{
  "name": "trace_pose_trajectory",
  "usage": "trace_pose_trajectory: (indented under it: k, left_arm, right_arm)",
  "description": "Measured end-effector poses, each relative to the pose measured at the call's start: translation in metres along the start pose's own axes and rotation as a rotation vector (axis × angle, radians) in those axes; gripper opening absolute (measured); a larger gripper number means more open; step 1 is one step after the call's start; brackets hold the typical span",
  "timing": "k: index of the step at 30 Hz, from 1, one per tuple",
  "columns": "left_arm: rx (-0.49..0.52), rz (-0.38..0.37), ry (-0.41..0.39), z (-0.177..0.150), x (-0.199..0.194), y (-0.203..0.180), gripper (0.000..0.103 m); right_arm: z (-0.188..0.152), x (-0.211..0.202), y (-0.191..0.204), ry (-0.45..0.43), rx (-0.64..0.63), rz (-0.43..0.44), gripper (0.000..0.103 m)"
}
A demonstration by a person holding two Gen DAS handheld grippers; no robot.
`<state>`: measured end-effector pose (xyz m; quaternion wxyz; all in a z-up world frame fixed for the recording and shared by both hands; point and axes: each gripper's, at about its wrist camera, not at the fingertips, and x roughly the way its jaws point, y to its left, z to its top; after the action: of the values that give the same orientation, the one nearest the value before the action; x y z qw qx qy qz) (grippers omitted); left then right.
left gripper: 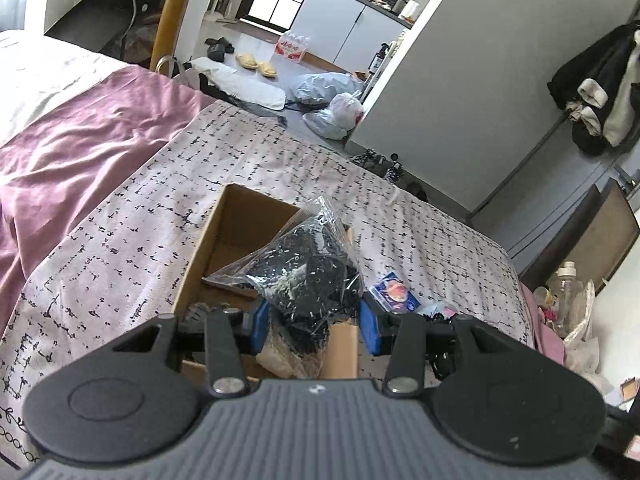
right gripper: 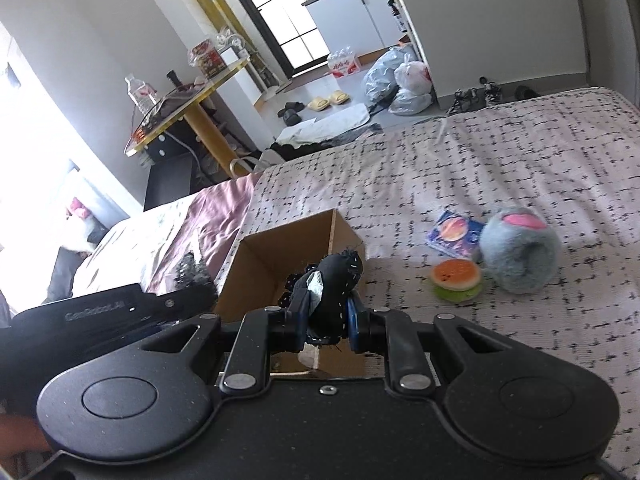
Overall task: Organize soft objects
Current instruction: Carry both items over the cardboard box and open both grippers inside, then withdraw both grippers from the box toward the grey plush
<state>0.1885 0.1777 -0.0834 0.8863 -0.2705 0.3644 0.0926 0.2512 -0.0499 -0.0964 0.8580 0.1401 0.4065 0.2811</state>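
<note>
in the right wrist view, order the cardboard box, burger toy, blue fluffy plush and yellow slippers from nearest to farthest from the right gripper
1. cardboard box: directly under and ahead of the right gripper.
2. burger toy: on the bed, to the right.
3. blue fluffy plush: just beyond the burger, farther right.
4. yellow slippers: on the floor past the bed.

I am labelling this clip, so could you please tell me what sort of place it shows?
Most likely a small studio flat: a bed with a patterned sheet fills the foreground, kitchen cabinets stand past it, and slippers lie on the floor.
</note>
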Motion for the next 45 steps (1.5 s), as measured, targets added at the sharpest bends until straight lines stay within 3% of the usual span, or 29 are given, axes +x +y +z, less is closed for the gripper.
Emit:
trace_pose_trajectory:
  k: [13, 17, 20, 26, 36, 38, 42, 45]
  left_arm:
    - [-0.052, 0.0, 0.124, -0.006, 0.05, 0.028, 0.047]
    - [-0.149, 0.0, 0.193, -0.004, 0.06, 0.043, 0.06]
    - [-0.182, 0.001, 0.181, 0.0, 0.056, 0.048, 0.066]
    - [-0.187, 0.004, 0.146, 0.011, 0.043, 0.051, 0.07]
    - [-0.154, 0.048, 0.124, 0.012, 0.032, 0.045, 0.072]
    - [-0.147, 0.05, 0.12, 0.01, 0.029, 0.041, 0.076]
    - [-0.107, 0.045, 0.095, 0.006, 0.02, 0.026, 0.082]
    - [-0.088, 0.046, 0.107, 0.004, 0.017, 0.015, 0.086]
  right_arm:
    - [0.003, 0.036, 0.009, 0.044, 0.004, -0.004, 0.02]
    - [0.006, 0.043, 0.011, 0.049, 0.006, -0.001, 0.02]
    - [0.008, 0.051, 0.017, 0.056, 0.0, 0.009, 0.02]
    - [0.009, 0.066, 0.027, 0.074, -0.009, 0.026, 0.021]
    - [0.006, 0.05, 0.023, 0.06, 0.008, -0.007, 0.051]
    - [0.006, 0.043, 0.019, 0.05, 0.018, -0.017, 0.055]
    - [0.004, 0.028, 0.011, 0.012, 0.02, -0.064, 0.074]
    - [0.004, 0.016, 0.004, -0.007, 0.026, -0.094, 0.077]
